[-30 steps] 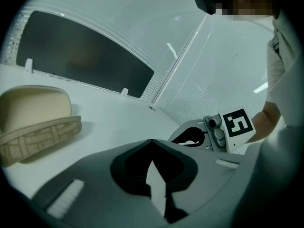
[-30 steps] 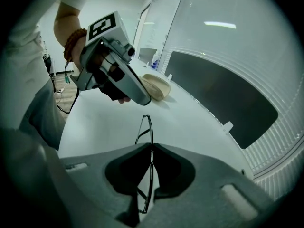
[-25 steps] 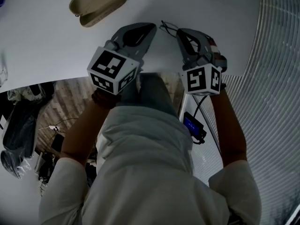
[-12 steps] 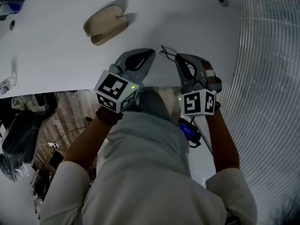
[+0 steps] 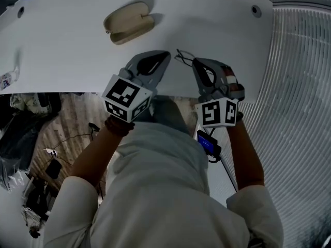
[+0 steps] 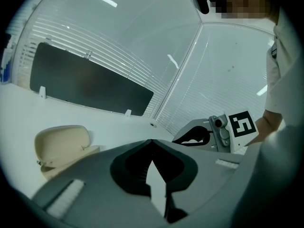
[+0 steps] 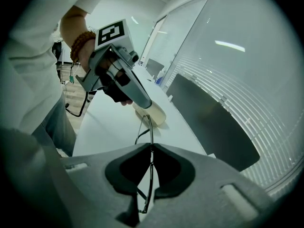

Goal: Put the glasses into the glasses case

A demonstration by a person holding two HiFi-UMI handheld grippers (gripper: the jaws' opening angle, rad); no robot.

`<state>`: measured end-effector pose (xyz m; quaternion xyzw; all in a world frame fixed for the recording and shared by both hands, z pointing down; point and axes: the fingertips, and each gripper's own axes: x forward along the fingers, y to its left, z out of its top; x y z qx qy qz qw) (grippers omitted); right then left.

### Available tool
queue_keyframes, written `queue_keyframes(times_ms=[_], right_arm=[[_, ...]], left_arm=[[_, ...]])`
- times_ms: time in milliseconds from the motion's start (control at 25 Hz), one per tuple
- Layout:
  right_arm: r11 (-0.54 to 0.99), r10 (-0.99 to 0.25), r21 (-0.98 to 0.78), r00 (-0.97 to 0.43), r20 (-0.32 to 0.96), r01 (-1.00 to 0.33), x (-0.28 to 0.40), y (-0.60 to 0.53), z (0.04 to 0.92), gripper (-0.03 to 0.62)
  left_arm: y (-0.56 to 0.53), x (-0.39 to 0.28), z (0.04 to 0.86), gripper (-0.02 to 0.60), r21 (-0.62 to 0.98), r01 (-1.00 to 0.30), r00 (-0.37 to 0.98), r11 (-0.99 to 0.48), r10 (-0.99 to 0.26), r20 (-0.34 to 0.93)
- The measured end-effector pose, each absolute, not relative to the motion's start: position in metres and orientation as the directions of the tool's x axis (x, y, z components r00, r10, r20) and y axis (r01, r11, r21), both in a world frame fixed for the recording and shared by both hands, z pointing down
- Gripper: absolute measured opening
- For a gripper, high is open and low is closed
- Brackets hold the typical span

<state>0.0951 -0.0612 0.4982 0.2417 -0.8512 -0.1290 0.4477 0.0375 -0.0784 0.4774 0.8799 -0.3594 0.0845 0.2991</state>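
1. The glasses are clamped in the right tool: a thin part of the wire frame is pinched at the jaw tips, and the rest sticks out beyond them, over the near part of the table
2. The left tool is seen with its jaws together and nothing between them; it is held just left of the right tool, and the two are apart
3. The glasses case lies on the table, far and to the left of both tools and well apart from the glasses; its lid appears to be raised, so the shell is taken to be open
4. The step in hand is judged to be the carry: the glasses are gripped but not yet brought to the case
5. For the next move, the glasses are to be taken far and left until they are over the open shell, turned so that the frame runs along its length, and lowered in before the jaws are parted
6. A steady pinch is called for, since so thin a wire may swing in the jaws; whether the arms of the glasses are folded cannot be told
7. The left tool is free, and is likely to be wanted to steady the case or press the lid down
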Motion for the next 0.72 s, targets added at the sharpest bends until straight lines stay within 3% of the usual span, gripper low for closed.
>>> queue_keyframes(times_ms=[720], right_arm=[[0.909, -0.317, 0.417, -0.626, 0.712, 0.014, -0.038, -0.046, 0.477, 0.018]], left_arm=[[-0.052, -0.085, 0.459, 0.003, 0.484, -0.813, 0.531, -0.323, -0.752, 0.391]])
